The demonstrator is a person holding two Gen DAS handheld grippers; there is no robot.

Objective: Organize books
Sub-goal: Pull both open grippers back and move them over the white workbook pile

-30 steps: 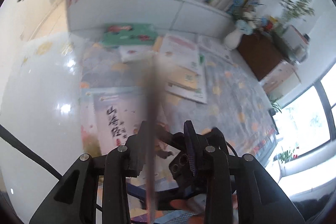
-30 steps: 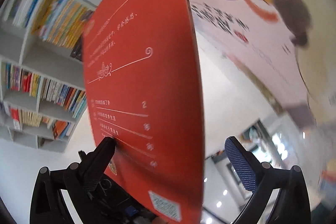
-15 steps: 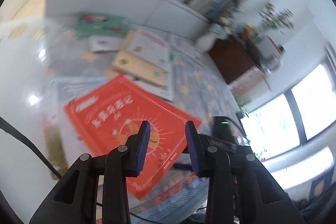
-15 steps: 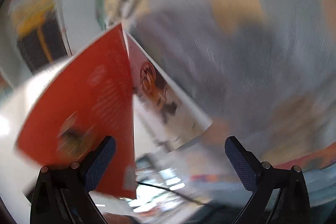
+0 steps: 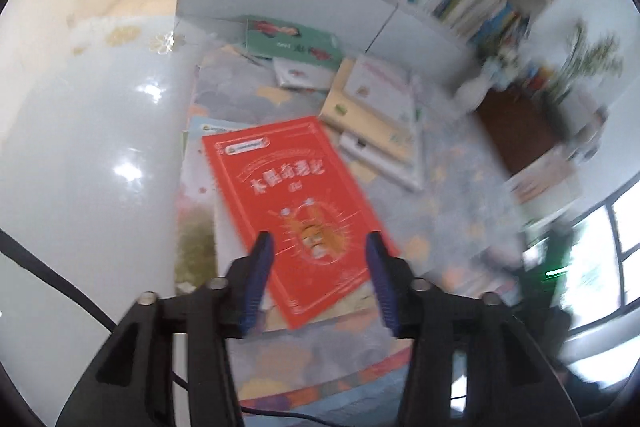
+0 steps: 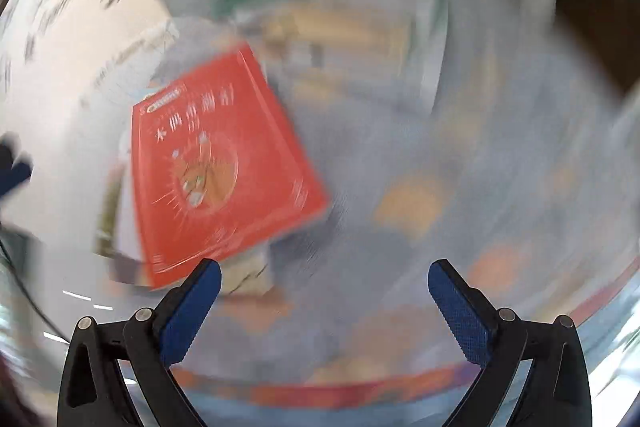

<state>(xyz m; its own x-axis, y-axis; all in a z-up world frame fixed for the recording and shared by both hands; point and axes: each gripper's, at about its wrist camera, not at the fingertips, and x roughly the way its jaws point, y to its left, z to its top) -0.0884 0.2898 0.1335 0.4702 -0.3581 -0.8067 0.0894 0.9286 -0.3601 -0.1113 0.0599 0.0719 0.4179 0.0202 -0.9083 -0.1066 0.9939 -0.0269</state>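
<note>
On the rug [image 5: 452,187] below your left claw [image 5: 318,247], the red book [image 5: 296,203] lies flat, long axis slanting away leftward; its jaws have just been opening, empty. Your right claw [image 6: 324,281] gapes empty too.

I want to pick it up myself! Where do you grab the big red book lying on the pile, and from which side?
Probably by its near corner, which juts past the book underneath. The red book lies flat, so only that overhanging edge lets one finger slip under. The left gripper, whose jaws have just been opening with nothing between them, hangs right above it; come in low from the near side.
</note>
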